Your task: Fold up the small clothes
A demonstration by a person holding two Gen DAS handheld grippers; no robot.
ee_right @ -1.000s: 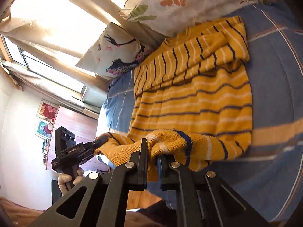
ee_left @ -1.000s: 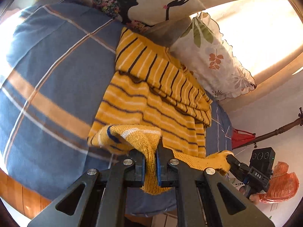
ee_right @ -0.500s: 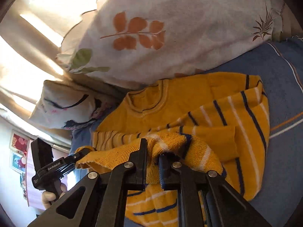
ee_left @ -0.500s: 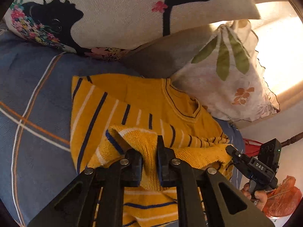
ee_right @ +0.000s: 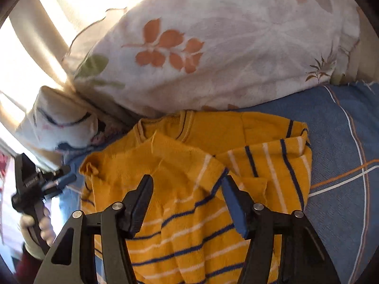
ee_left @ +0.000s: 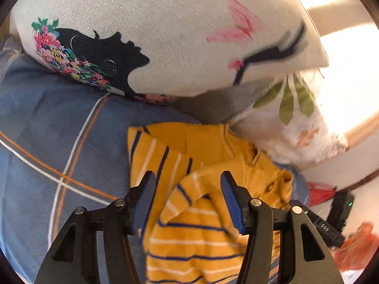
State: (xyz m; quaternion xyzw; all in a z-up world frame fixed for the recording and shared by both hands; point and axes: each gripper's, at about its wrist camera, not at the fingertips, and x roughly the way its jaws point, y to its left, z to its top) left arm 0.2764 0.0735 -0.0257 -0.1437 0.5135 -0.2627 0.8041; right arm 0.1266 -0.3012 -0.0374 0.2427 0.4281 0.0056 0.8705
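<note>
Both grippers — left, right — had just let go: fingers now spread apart, the sweater lying doubled on the bed between and beyond them — hem fold apparently done.

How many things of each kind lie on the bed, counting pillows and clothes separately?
Pillows: 2, the silhouette-print pillow and the leaf-print pillow
Clothes: 1, the yellow striped sweater
Total: 3, all on the blue checked bedsheet
</note>
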